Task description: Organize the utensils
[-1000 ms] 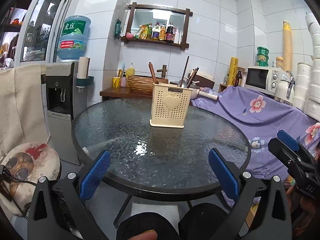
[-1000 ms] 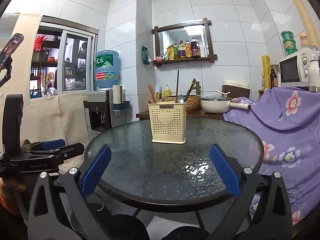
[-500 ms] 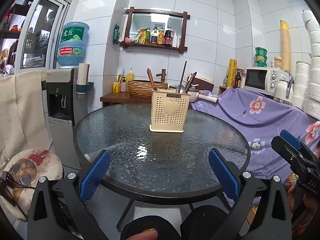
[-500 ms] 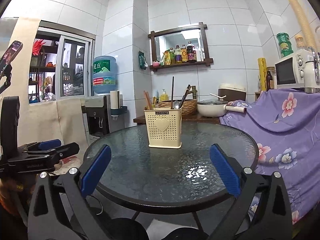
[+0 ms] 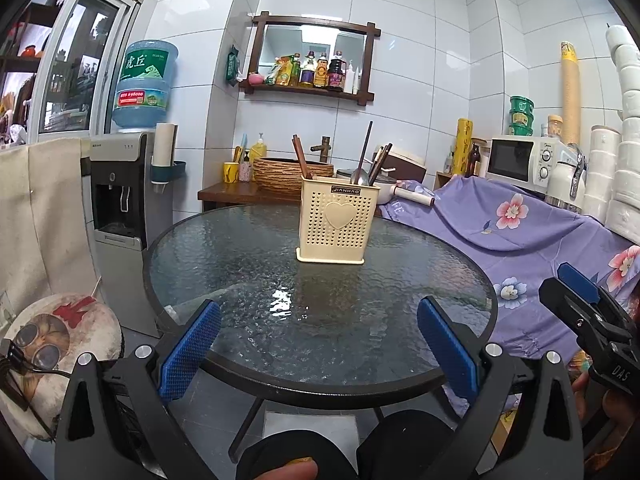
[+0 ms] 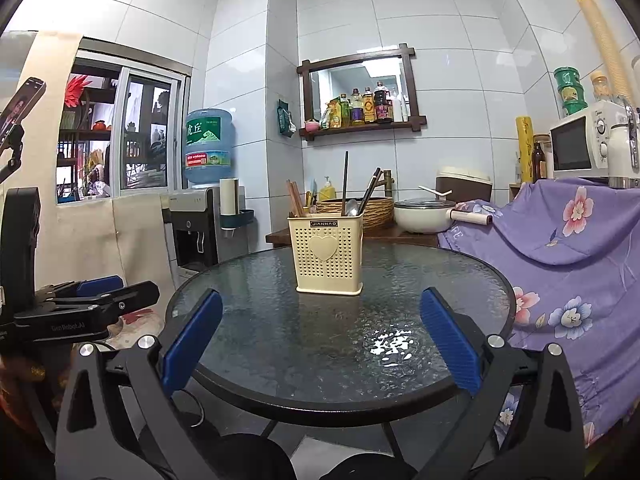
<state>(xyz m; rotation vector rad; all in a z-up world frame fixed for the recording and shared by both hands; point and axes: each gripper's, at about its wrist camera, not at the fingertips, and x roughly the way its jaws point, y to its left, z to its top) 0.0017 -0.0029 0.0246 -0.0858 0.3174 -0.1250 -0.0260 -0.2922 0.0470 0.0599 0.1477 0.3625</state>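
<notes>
A cream perforated utensil holder [image 5: 335, 221] with a heart on its front stands upright near the middle of the round glass table [image 5: 240, 264]. It holds wooden chopsticks [image 5: 299, 158], a metal spoon [image 5: 362, 178] and dark chopsticks [image 5: 380, 162]. It also shows in the right wrist view [image 6: 326, 256]. My left gripper [image 5: 318, 336] is open and empty, held back at the table's near edge. My right gripper [image 6: 320, 332] is open and empty, also at the near edge. Each gripper shows at the side of the other's view: the right one [image 5: 588, 320], the left one [image 6: 92, 304].
A water dispenser [image 5: 120, 192] stands left of the table. A purple flowered cloth [image 5: 540, 240] covers furniture on the right, with a microwave [image 5: 524, 158] behind. A wooden counter [image 5: 236, 192] with a woven basin and a pot [image 6: 424, 214] is behind the table. A cushioned stool [image 5: 52, 340] is at lower left.
Both grippers have tilted and shifted slightly, so the holder sits a little differently in each view. Nothing on the table moved and both grippers stayed open.
</notes>
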